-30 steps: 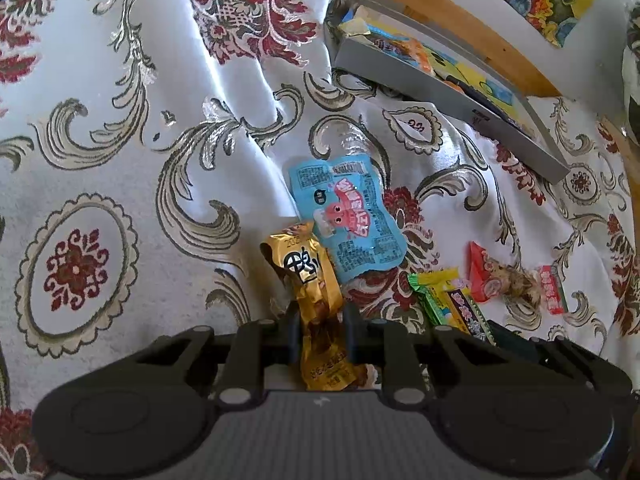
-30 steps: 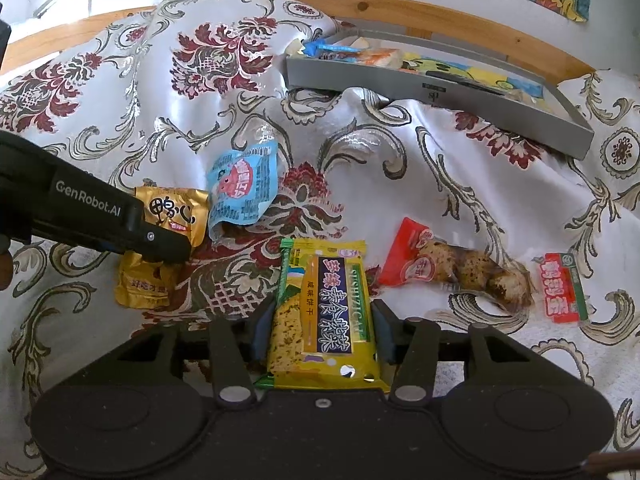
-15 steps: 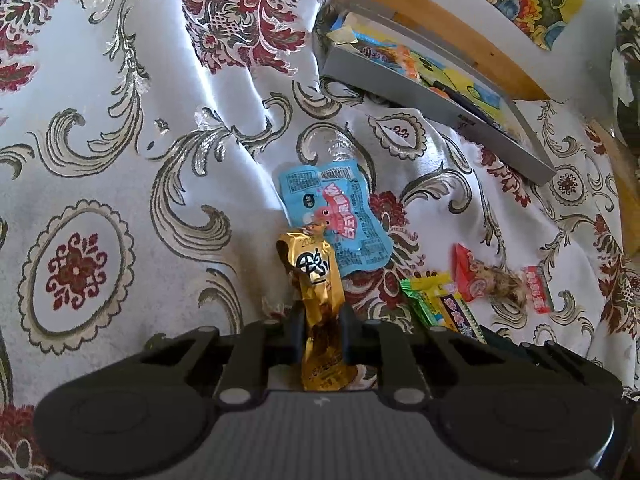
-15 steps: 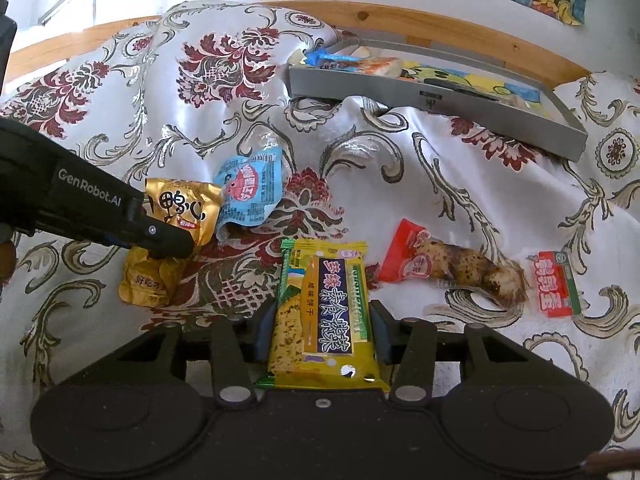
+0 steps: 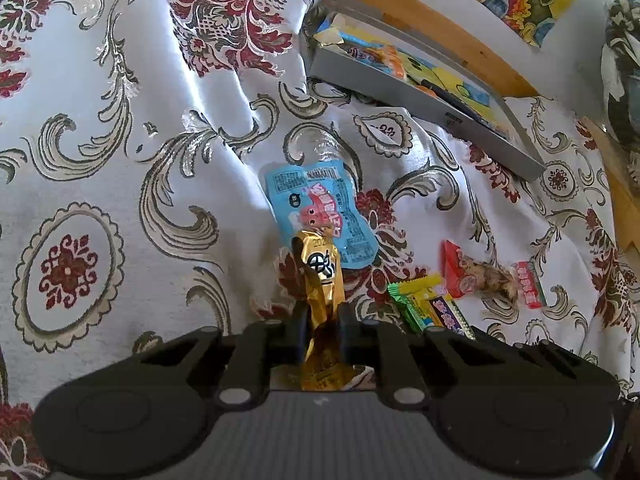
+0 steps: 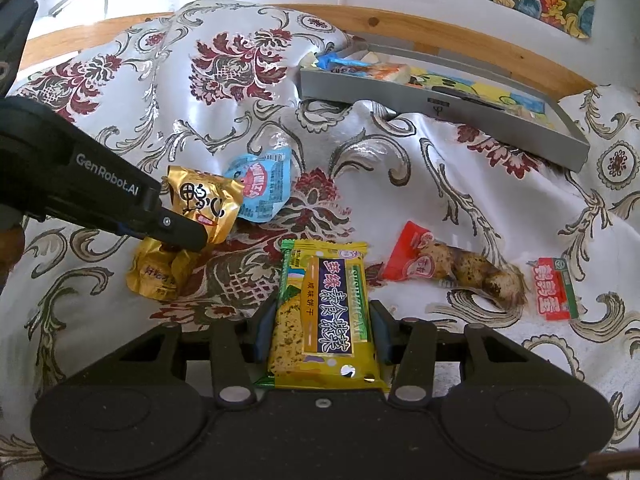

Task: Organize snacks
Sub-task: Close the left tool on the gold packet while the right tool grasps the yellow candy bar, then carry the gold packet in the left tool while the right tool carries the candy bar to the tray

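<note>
We see the left gripper point(image 5: 322, 320) pinched tight on the gold snack packet point(image 5: 320, 280), crumpling its middle, just near of the blue pouch point(image 5: 320, 212). The right gripper point(image 6: 322, 336) has its fingers closed against the sides of the yellow biscuit pack point(image 6: 324, 312) (label facing up). Far right on the floral cloth point(image 5: 120, 120) sits the grey tray point(image 6: 440, 108), already holding snacks.

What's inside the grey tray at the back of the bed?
The grey tray holds several snack packets, blue, orange and yellow ones showing. Its near wall hides whatever lies lower inside.
</note>
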`<state>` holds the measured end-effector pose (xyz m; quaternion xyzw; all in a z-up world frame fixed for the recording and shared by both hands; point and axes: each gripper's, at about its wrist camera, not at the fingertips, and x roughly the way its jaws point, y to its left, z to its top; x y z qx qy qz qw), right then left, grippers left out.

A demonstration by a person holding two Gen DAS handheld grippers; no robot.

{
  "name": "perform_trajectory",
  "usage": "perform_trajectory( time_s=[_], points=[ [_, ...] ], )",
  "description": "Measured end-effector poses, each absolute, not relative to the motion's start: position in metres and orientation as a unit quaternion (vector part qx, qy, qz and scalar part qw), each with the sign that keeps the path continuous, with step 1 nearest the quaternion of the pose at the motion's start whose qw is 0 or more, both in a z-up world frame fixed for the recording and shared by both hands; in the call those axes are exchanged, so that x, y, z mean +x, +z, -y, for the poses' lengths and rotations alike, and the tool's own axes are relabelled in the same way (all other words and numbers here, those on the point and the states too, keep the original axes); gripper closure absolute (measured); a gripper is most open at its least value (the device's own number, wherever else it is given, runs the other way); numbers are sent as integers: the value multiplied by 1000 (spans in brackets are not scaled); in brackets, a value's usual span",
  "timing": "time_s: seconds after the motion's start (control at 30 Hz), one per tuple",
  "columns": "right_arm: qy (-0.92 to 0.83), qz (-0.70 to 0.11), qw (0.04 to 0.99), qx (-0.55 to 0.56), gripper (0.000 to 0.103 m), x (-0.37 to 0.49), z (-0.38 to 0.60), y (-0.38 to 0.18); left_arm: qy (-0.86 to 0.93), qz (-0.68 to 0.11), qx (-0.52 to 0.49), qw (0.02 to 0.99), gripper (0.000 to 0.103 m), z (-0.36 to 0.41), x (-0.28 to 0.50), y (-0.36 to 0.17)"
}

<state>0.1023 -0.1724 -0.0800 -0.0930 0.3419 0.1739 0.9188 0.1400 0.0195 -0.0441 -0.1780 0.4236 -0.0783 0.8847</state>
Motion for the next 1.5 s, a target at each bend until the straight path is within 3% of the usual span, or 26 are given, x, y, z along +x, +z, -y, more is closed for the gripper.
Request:
perform_trajectory(
  time_s=[1.03,1.5],
  points=[
    [158,-297,937,-97,54,93,187,-61,-111,-387,-187,896,89,-12,137,-28],
    [140,-239,958,-72,54,157,243,-11,-138,-340,-185,912,89,21,201,25]
  ],
)
